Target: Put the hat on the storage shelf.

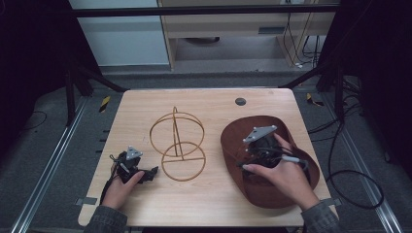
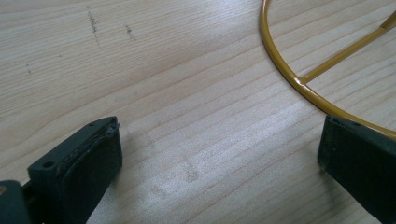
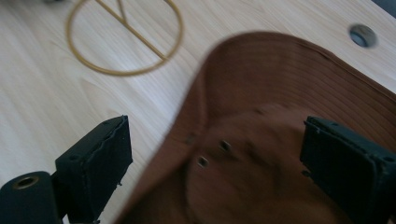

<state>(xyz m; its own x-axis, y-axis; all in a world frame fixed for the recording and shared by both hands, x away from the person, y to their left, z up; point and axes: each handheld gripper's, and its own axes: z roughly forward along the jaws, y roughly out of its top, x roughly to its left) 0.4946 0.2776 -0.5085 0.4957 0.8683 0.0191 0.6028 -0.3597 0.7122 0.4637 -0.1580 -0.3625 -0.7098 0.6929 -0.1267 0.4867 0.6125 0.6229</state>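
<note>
Hovering: right gripper [image 3: 215, 163] fingers apart over brown cap [image 3: 299, 93] | left gripper [image 2: 219, 158] fingers apart beside wire stand [image 2: 299, 79]

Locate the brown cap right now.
High view: the brown cap lies on the table's right side, under the right gripper, just right of the gold wire stand.

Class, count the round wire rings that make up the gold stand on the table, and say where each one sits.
2. The lower ring lies flat on the table as the base; the upper ring sits raised on the stand's upright post, behind it.
</note>
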